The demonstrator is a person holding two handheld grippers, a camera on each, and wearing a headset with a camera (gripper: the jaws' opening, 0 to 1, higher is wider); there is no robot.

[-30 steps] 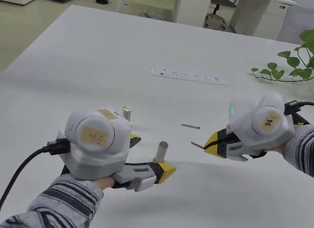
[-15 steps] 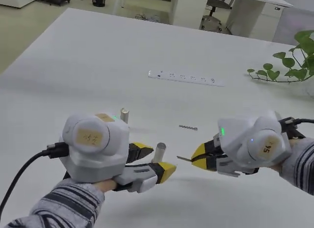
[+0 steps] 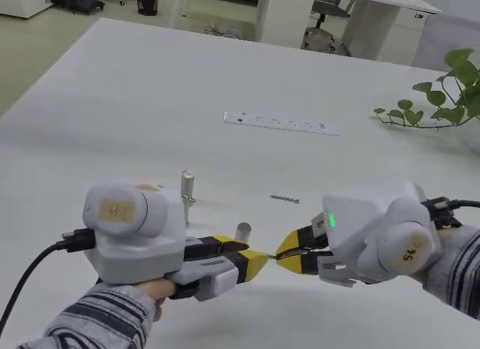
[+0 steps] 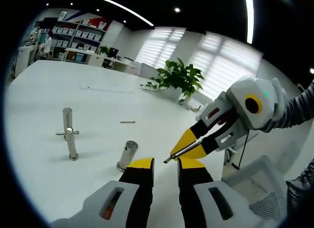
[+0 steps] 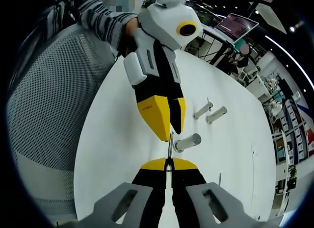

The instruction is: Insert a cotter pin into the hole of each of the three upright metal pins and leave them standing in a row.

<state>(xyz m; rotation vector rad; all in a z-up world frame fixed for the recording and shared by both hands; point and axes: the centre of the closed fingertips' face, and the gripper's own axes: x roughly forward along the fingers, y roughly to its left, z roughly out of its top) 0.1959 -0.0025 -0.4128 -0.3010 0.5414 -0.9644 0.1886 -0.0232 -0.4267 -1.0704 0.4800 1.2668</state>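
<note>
Jaws of right gripper (image 5: 168, 163) clamped on cotter pin (image 5: 170, 145), left gripper (image 4: 166, 162) narrowly parted, seemingly empty.

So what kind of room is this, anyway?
Probably an open office or lab: a big white table with a power strip, a potted plant, and stocked shelves at the back.

White two-jaw grippers, striped sleeves

The left gripper (image 3: 257, 260) and right gripper (image 3: 283, 257) have rounded white-grey housings, black jaws with yellow tips and round tan stickers. The right one has a green light at its 10 o'clock. A black cable (image 3: 30, 278) leaves the left housing toward 7 o'clock. The sleeves (image 3: 97, 319) are grey with dark stripes.
</note>
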